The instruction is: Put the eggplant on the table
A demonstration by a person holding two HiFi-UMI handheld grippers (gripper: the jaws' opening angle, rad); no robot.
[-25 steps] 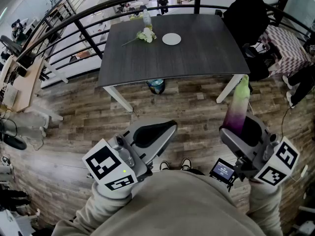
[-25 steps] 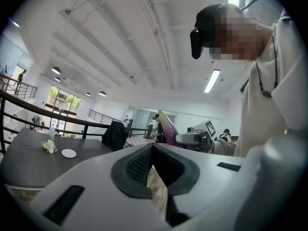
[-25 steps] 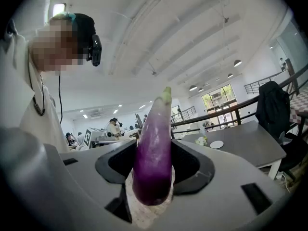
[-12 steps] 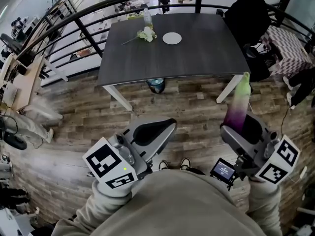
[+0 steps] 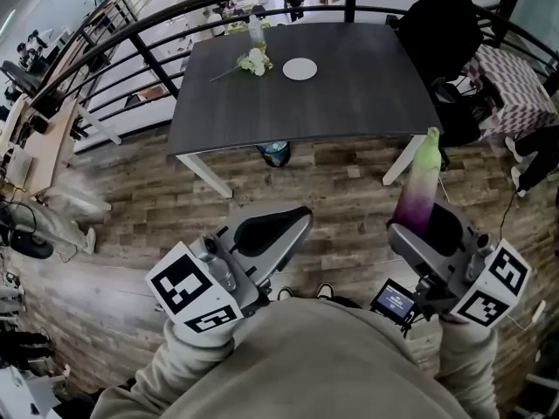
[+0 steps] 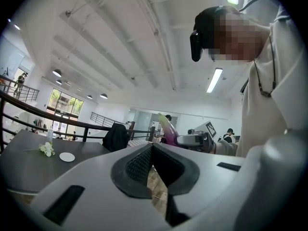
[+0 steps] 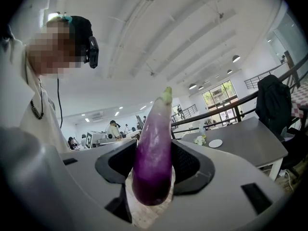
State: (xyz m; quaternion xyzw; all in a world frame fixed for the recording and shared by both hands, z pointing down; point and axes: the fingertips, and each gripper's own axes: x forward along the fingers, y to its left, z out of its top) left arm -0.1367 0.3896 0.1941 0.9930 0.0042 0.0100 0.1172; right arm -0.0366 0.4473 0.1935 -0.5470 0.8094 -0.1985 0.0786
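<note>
A long purple eggplant (image 5: 419,186) with a pale green tip stands upright in my right gripper (image 5: 425,231), low at the right of the head view. In the right gripper view the pads press on both sides of the eggplant (image 7: 154,153), so my right gripper (image 7: 154,163) is shut on it. My left gripper (image 5: 278,227) is at the lower left, shut with nothing in it; its pads (image 6: 139,165) meet at the tips. The dark grey table (image 5: 349,94) stands ahead across the wooden floor, away from both grippers.
On the table's far side lie a white plate (image 5: 300,69), a small bunch of white flowers (image 5: 254,61) and a bottle (image 5: 256,31). A black chair with a dark jacket (image 5: 445,33) stands at its right. A black railing (image 5: 131,37) curves behind. A round object (image 5: 276,153) sits under the table.
The table has slid slightly left in the head view. Both grippers keep their places in the picture, and the eggplant stays upright in the right grip.
</note>
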